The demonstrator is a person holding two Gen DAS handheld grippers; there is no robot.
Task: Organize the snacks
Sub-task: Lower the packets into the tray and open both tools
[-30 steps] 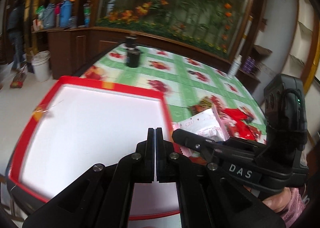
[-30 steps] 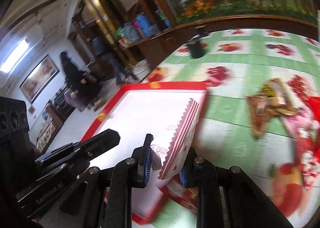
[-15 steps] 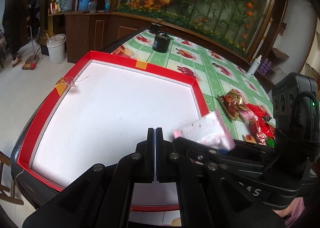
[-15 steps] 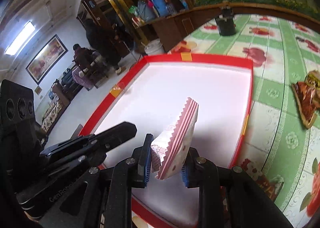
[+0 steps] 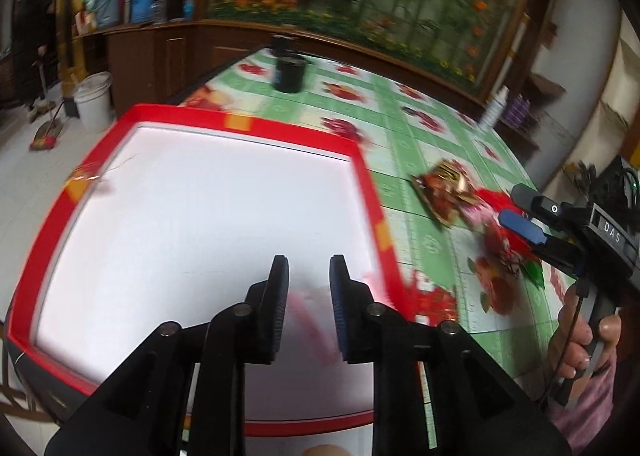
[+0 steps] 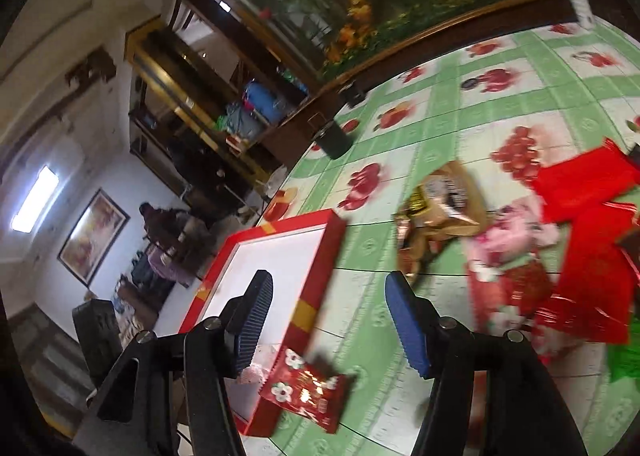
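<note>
A red-rimmed white tray (image 5: 244, 124) lies on the green fruit-print table; it also shows in the right wrist view (image 6: 280, 230). My left gripper (image 5: 308, 296) is open over the tray's near right part, with a blurred pink-and-white snack packet (image 5: 308, 308) between and below its fingers; I cannot tell if it touches them. My right gripper (image 6: 328, 320) is open and empty, above the tray's right rim. It also shows in the left wrist view (image 5: 532, 216). A red flowered packet (image 6: 308, 392) lies by the tray's rim. A pile of snacks (image 6: 560, 256) lies to the right.
A brown-gold packet (image 6: 440, 208) lies at the pile's left edge, also seen in the left wrist view (image 5: 444, 192). A black cup (image 5: 290, 74) stands at the far side of the table. A white bottle (image 5: 494, 106) stands at the far right edge.
My right gripper opened, let go of the pink-and-white packet and swung right, off the tray. My left gripper opened from shut; the packet now lies blurred below its fingers.
</note>
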